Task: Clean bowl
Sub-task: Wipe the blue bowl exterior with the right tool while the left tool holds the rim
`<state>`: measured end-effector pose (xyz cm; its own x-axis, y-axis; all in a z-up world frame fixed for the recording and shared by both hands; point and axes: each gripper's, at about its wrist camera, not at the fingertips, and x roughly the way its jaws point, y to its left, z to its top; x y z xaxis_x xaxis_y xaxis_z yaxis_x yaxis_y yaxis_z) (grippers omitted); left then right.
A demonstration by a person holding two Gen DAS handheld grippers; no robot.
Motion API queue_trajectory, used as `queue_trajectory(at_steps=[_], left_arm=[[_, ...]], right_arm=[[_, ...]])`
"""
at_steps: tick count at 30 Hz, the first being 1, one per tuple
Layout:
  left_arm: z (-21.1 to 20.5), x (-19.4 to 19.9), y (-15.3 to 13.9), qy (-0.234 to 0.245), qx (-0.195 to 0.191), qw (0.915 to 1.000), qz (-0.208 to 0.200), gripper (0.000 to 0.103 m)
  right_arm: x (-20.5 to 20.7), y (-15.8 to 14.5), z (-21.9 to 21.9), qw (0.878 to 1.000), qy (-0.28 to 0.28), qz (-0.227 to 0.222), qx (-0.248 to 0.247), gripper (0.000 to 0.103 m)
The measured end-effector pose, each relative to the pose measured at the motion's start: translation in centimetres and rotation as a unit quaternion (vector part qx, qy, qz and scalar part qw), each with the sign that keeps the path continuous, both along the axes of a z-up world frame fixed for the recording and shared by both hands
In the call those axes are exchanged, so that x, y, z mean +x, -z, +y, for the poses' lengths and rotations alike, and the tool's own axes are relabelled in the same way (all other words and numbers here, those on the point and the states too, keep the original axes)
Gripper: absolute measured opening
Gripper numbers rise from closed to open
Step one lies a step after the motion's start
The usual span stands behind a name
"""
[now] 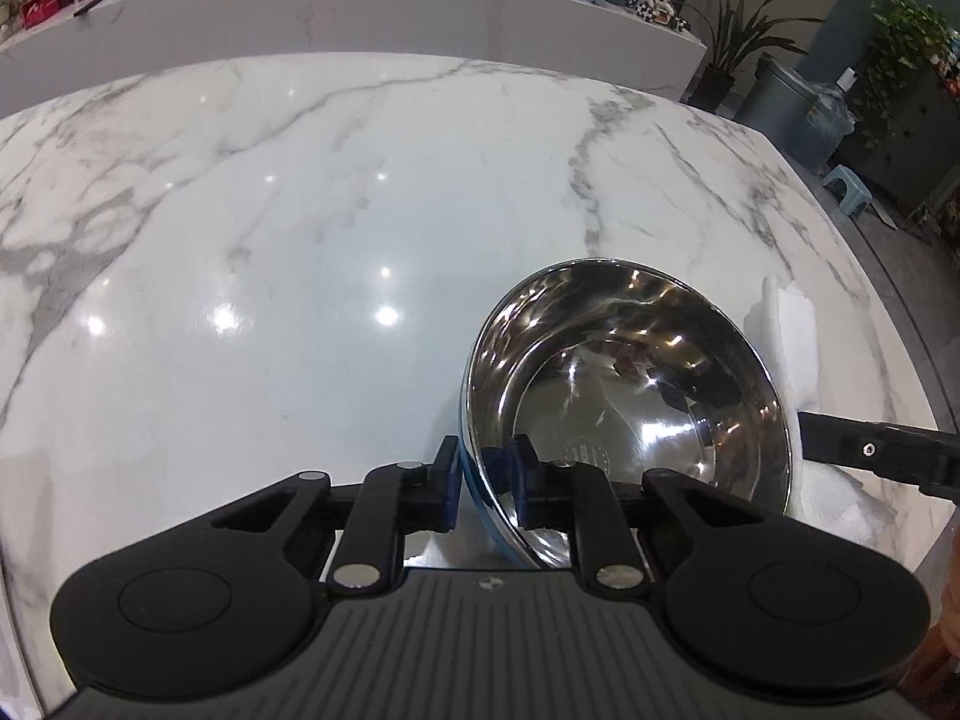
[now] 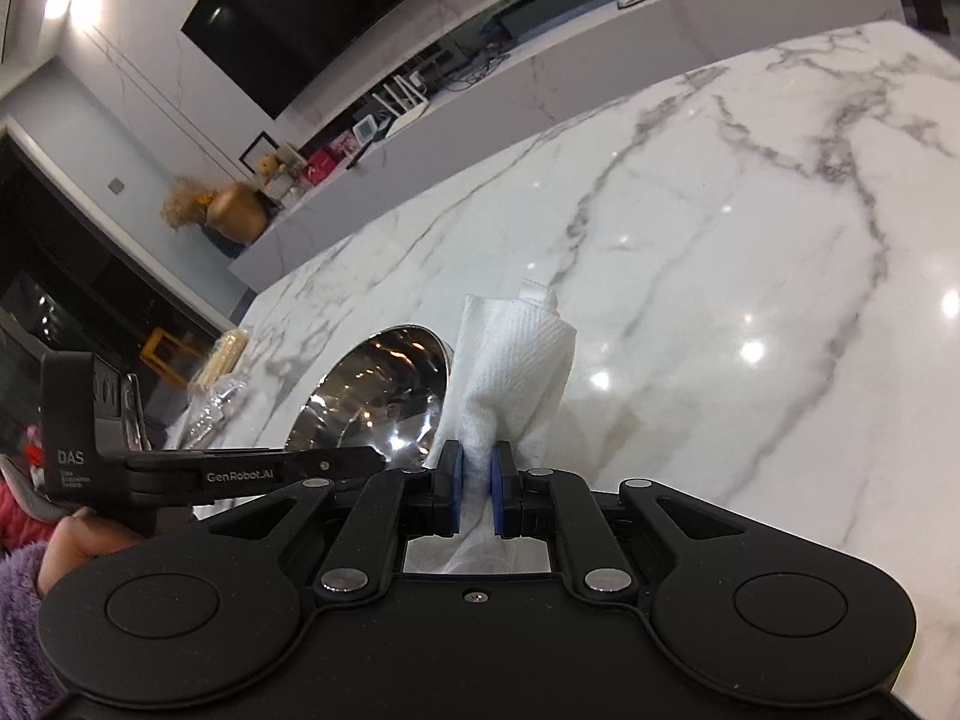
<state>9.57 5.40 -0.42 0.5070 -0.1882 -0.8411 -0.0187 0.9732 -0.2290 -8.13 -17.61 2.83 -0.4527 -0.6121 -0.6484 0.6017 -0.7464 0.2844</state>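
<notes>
Bowl (image 1: pixel 624 408) rim pinched by the left gripper (image 1: pixel 486 474) fingers on the marble bench (image 1: pixel 300 240); right gripper (image 2: pixel 474 480) fingers pinch a paper towel (image 2: pixel 516 360).

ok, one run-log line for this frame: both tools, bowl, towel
left tool: shut on bowl rim | right tool: shut on paper towel, beside bowl | bowl: on marble table | wiping: not started

We are looking at a home living area: a glossy marble table (image 1: pixel 300 240) stands before a long white ledge (image 1: pixel 360 6) crowded with boxes, a router and trinkets (a gold vase (image 2: pixel 235 215) at one end), a wall-mounted television (image 2: pixel 324 12) above, and potted plants (image 1: pixel 738 42) nearby.
</notes>
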Motion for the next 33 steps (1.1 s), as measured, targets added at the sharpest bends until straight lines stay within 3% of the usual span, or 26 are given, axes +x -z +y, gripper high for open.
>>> queue_trajectory(at_steps=[6,15,18,19,20,30,33], left_arm=[[-0.4,0.0,0.1,0.017,-0.006,0.9998,-0.003,0.015],[-1.0,0.1,0.2,0.017,-0.015,0.9998,0.001,0.016],[-0.7,0.1,0.6,0.004,-0.045,0.9986,0.028,0.031],[-0.6,0.0,0.7,0.0,-0.054,0.9979,0.036,0.041],[-0.5,0.0,0.9,-0.003,-0.063,0.997,0.045,0.043],[-0.4,-0.6,0.9,-0.01,-0.057,0.9966,0.058,0.043],[-0.5,-0.6,0.9,-0.009,-0.051,0.997,0.057,0.038]], right_arm=[[-0.4,0.4,-0.1,1.0,0.011,-0.007,0.013,0.008],[-0.5,2.1,-0.9,0.997,0.014,-0.024,0.073,0.008],[-0.3,2.6,-1.2,0.996,0.012,-0.026,0.084,0.008],[-0.3,2.7,-1.3,0.996,0.011,-0.027,0.087,0.008],[-0.3,2.8,-1.3,0.996,0.011,-0.027,0.089,0.008],[-0.4,3.0,-1.3,0.995,0.009,-0.028,0.094,0.008],[-0.4,2.9,-1.4,0.995,0.009,-0.026,0.096,0.008]])
